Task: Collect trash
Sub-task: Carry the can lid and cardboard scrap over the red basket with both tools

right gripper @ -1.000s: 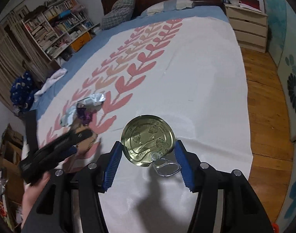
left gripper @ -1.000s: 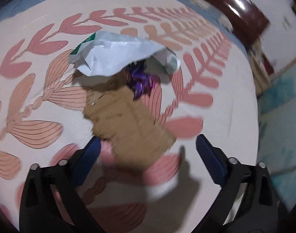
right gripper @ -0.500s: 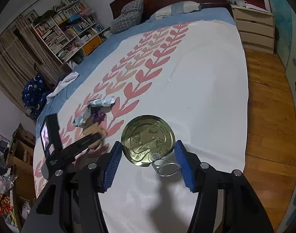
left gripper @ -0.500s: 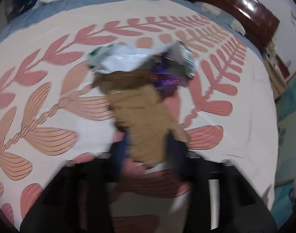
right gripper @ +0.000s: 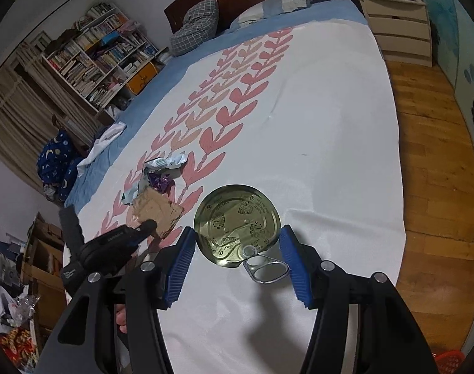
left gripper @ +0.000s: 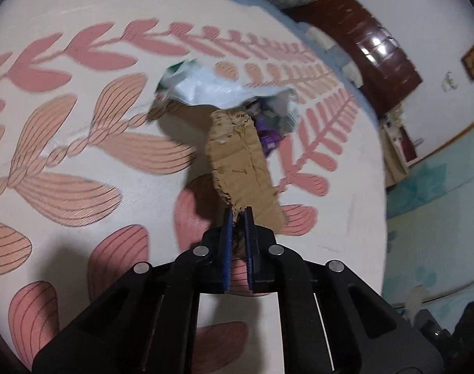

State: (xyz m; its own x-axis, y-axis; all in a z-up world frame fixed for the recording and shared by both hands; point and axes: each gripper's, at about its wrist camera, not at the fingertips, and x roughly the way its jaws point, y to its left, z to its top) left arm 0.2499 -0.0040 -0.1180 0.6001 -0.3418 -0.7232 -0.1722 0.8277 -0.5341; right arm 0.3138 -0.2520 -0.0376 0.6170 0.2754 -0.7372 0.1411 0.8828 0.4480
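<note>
**Cardboard pinched, lid gripped**

Your left gripper has its jaws nearly closed on the near edge of the cardboard scrap — lifted off the bedspread. Your right gripper clamps the can lid — jaws spread across its width.

The bed carries a white spread with pink leaves; on it, a crumpled wrapper beside a purple wrapper.
</note>
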